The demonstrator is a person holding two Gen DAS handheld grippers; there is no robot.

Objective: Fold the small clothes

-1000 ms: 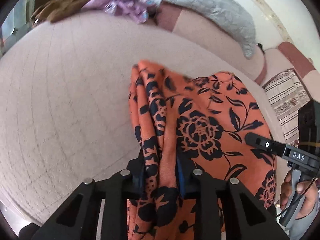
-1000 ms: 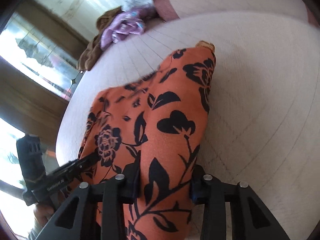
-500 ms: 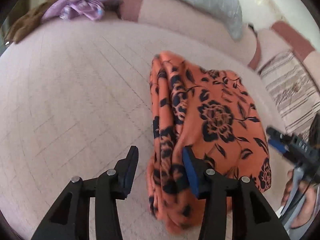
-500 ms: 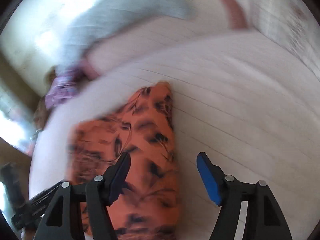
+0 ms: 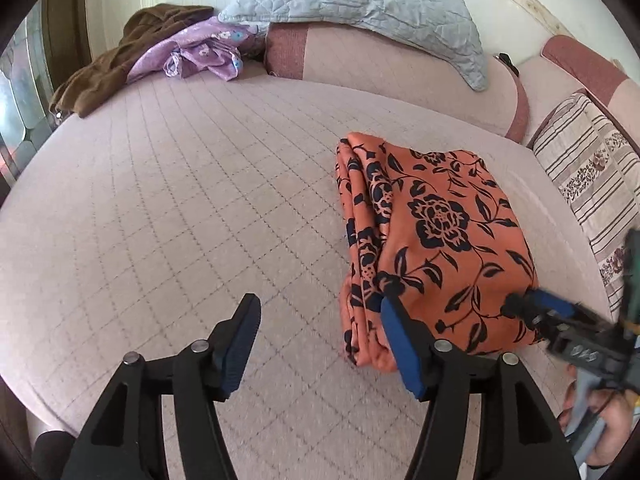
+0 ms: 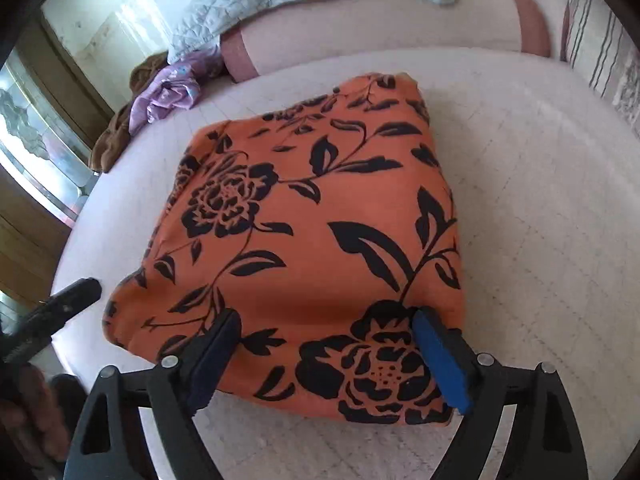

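Observation:
A folded orange cloth with black flowers (image 5: 436, 236) lies flat on the pale quilted bed (image 5: 180, 208). My left gripper (image 5: 320, 336) is open and empty, just left of the cloth's near corner. My right gripper (image 6: 326, 356) is open, its jaws standing apart over the cloth's (image 6: 312, 216) near edge without holding it. The right gripper also shows blurred at the right of the left wrist view (image 5: 560, 328). The left gripper's tip shows at the left of the right wrist view (image 6: 60, 300).
A purple garment (image 5: 200, 52) and a brown garment (image 5: 120, 60) lie heaped at the bed's far left. A grey quilted pillow (image 5: 360, 4) rests on the pink bolster (image 5: 400, 68) at the back. A striped cushion (image 5: 588, 176) is at the right.
Both grippers have let go of the orange cloth, opened and drawn back. The cloth now lies folded flat on the bed.

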